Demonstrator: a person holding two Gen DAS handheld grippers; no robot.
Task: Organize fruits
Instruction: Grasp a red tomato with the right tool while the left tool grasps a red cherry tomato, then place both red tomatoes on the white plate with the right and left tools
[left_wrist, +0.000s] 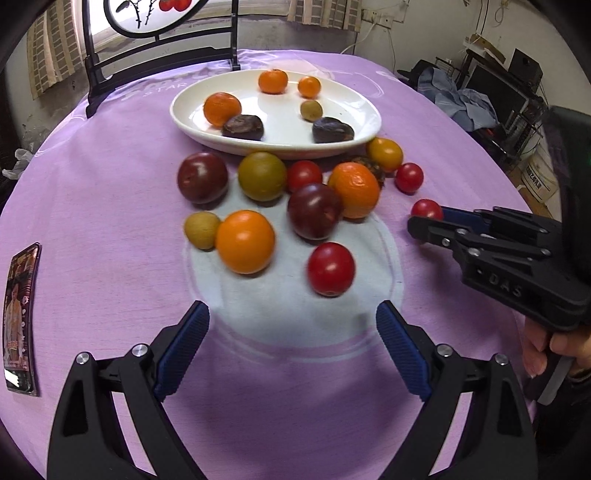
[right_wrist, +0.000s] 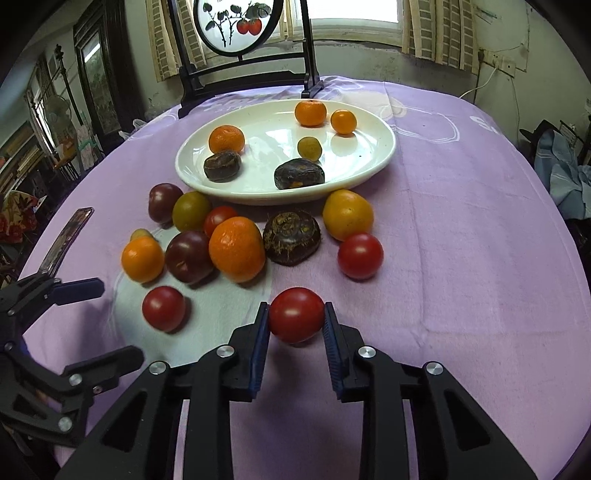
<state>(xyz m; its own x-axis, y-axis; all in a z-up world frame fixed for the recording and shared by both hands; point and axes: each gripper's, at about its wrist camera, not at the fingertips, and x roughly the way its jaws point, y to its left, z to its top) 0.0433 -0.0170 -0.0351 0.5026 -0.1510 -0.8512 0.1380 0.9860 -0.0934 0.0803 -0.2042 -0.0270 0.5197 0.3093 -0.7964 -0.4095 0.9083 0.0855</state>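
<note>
A white oval plate (left_wrist: 354, 99) (right_wrist: 373, 162) at the back of the purple table holds three oranges, a small green fruit and two dark brown fruits. Several loose fruits lie in front of it: plums, oranges, red tomatoes. My right gripper (right_wrist: 296, 319) is shut on a red tomato (right_wrist: 296, 314) just above the cloth; it also shows in the left wrist view (left_wrist: 424, 221), with the tomato (left_wrist: 426, 209) between its fingers. My left gripper (left_wrist: 292, 343) is open and empty, a little short of another red tomato (left_wrist: 331, 269) and an orange (left_wrist: 245, 242).
A black chair (left_wrist: 159, 55) with a round painted panel stands behind the plate. A printed card (left_wrist: 20, 321) lies at the table's left edge. Cluttered shelves and clothes lie off the table to the right.
</note>
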